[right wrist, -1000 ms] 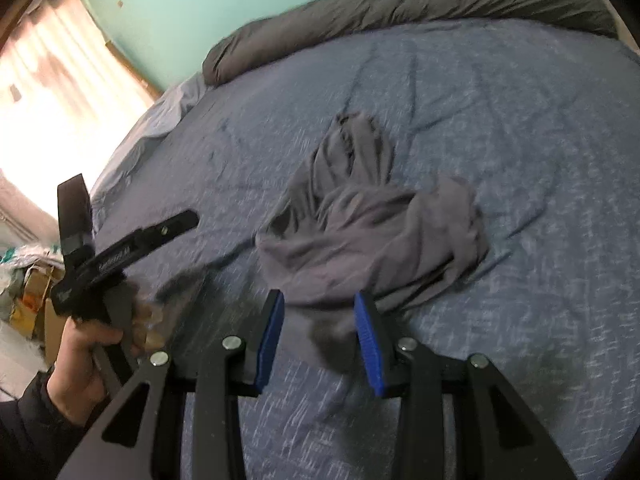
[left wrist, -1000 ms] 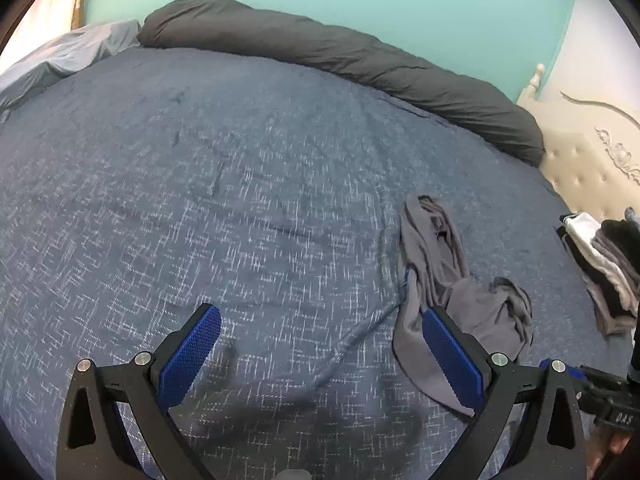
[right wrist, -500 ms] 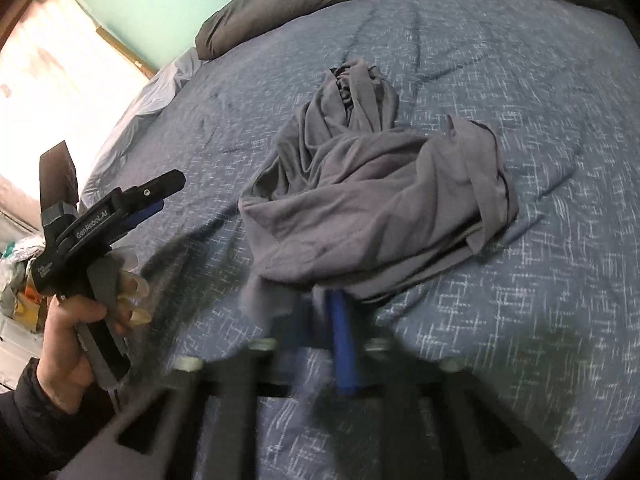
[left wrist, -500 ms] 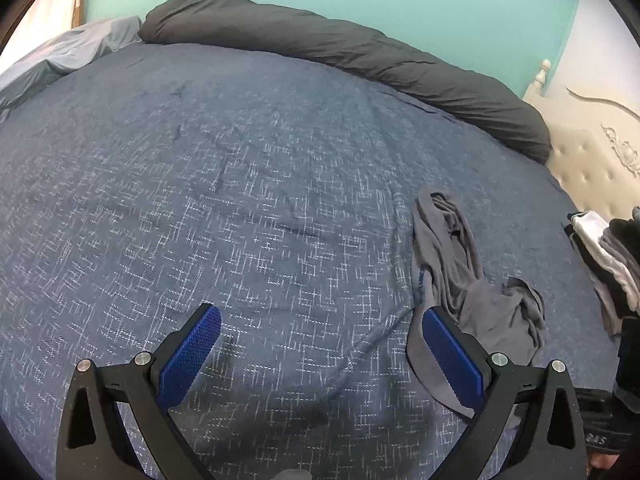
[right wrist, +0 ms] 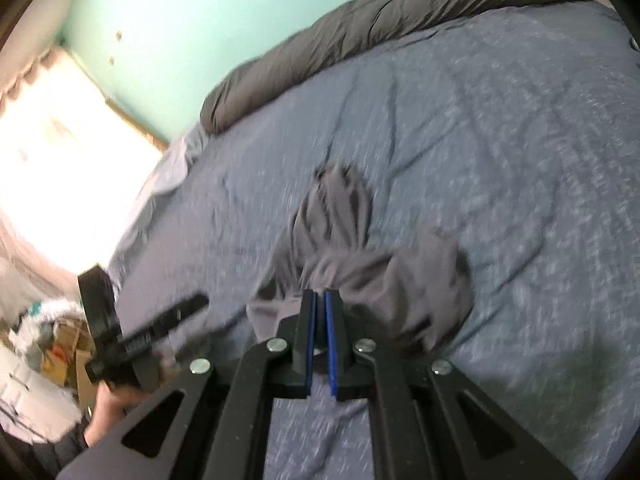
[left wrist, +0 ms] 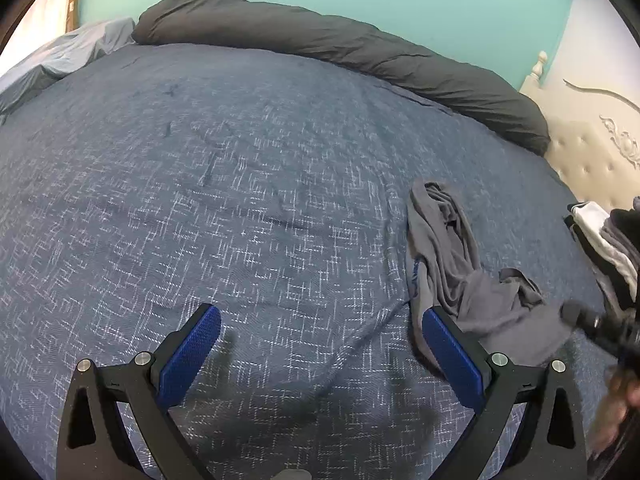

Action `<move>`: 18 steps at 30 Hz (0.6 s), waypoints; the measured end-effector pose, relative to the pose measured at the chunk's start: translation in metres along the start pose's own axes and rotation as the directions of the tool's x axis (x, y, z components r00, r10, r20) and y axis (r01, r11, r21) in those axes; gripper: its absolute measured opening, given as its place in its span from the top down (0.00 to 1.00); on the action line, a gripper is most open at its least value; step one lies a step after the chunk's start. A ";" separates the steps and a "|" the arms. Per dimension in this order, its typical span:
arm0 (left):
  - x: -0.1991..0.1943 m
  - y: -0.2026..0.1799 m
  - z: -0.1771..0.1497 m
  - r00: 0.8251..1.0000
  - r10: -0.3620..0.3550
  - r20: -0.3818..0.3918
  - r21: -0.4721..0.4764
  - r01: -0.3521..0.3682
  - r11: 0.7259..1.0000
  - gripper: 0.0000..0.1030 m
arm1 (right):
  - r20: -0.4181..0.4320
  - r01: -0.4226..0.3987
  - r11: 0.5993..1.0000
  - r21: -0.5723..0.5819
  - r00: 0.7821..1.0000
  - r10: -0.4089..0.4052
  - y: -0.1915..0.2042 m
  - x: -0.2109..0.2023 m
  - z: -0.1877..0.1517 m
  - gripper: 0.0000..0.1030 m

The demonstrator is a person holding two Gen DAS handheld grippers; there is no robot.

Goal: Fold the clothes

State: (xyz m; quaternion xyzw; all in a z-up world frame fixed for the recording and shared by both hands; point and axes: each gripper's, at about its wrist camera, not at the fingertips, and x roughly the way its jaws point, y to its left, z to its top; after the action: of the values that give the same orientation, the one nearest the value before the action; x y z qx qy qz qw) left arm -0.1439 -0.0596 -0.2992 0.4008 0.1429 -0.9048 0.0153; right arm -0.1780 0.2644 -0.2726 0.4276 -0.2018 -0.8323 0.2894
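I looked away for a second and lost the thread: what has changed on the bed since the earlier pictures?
The right gripper has closed: its jaws stood apart before the grey garment a second ago and are now shut at its near edge, apparently pinching the cloth, which looks more bunched. The left gripper stays open over the blue bedspread, holding nothing. The dark duvet is unchanged.

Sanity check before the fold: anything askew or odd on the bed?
Only the grey garment: bunched in a twisted heap on the blue bedspread, not laid flat. The right tool is shut at its near edge; the left tool is open over bare bedspread.
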 end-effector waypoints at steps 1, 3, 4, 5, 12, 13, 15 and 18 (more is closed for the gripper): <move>-0.001 -0.001 -0.001 1.000 0.000 0.002 0.001 0.000 1.000 0.00 | 0.018 0.004 1.000 0.005 1.000 -0.004 -0.003 -0.002 0.005 0.96; -0.001 -0.003 -0.002 1.000 -0.002 0.002 0.004 0.002 1.000 0.00 | 0.056 0.010 1.000 0.024 0.998 -0.011 -0.011 -0.008 0.014 0.96; 0.000 -0.004 -0.002 1.000 -0.003 -0.001 0.005 0.003 1.000 0.00 | 0.074 0.013 0.999 0.034 0.997 -0.016 -0.015 -0.011 0.018 0.96; 0.001 -0.004 -0.003 1.000 -0.004 -0.005 0.007 0.004 1.000 0.00 | 0.089 0.020 0.999 0.043 0.996 -0.024 -0.020 -0.014 0.022 0.96; 0.003 -0.014 -0.003 0.999 -0.036 -0.020 0.043 0.037 0.998 0.00 | 0.188 0.109 0.970 0.219 0.970 -0.152 -0.081 -0.038 0.034 0.96; 0.004 -0.017 -0.003 0.999 -0.041 -0.023 0.049 0.043 0.998 0.00 | 0.197 0.119 0.962 0.244 0.966 -0.169 -0.088 -0.042 0.033 0.96; 0.006 -0.023 -0.002 0.998 -0.053 -0.029 0.060 0.055 0.997 0.00 | 0.202 0.138 0.950 0.279 0.959 -0.199 -0.099 -0.046 0.033 0.96; 0.009 -0.030 -0.003 0.997 -0.067 -0.038 0.080 0.070 0.994 0.00 | 0.194 0.164 0.942 0.292 0.955 -0.227 -0.102 -0.046 0.030 0.96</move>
State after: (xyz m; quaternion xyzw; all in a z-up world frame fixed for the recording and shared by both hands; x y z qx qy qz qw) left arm -0.1518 -0.0295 -0.3003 0.4117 0.1197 -0.9028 -0.0345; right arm -0.2130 0.3740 -0.2883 0.3846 -0.3019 -0.8642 0.1187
